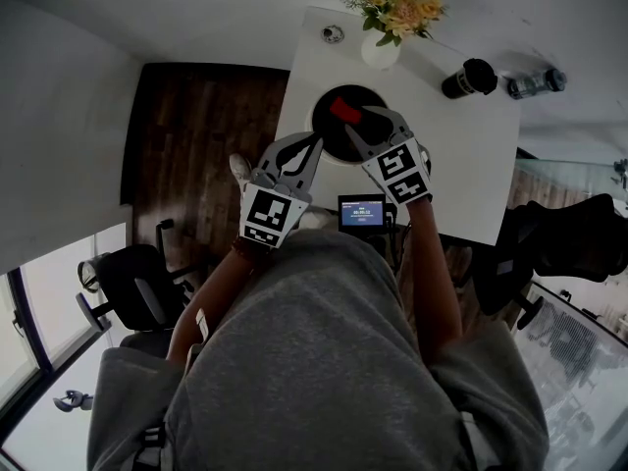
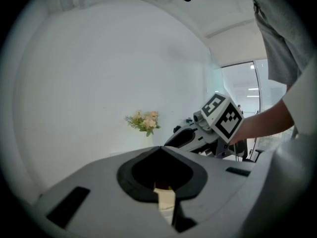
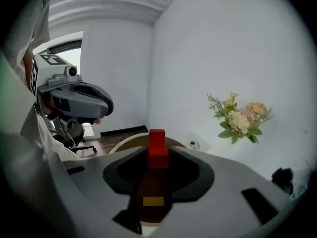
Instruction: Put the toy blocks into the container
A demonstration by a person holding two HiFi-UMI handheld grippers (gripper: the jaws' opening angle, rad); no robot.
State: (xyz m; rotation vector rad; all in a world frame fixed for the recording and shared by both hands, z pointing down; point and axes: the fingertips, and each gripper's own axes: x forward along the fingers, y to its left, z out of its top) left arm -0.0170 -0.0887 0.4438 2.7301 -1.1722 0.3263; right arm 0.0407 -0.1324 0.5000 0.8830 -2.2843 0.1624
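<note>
Right claw (image 3: 158, 157) around red block (image 3: 157, 147), container (image 3: 124, 144) half-hidden

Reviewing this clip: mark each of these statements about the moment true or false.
1. The right gripper is shut on a red block. True.
2. The red block lies loose in the bottom of the container. False: it is clamped between the right gripper's jaws, and in the head view it is over the container.
3. A vase of flowers stands on the white table. True.
4. The black cup stands inside the container. False: it stands on the table apart from the container, beside the vase.
</note>
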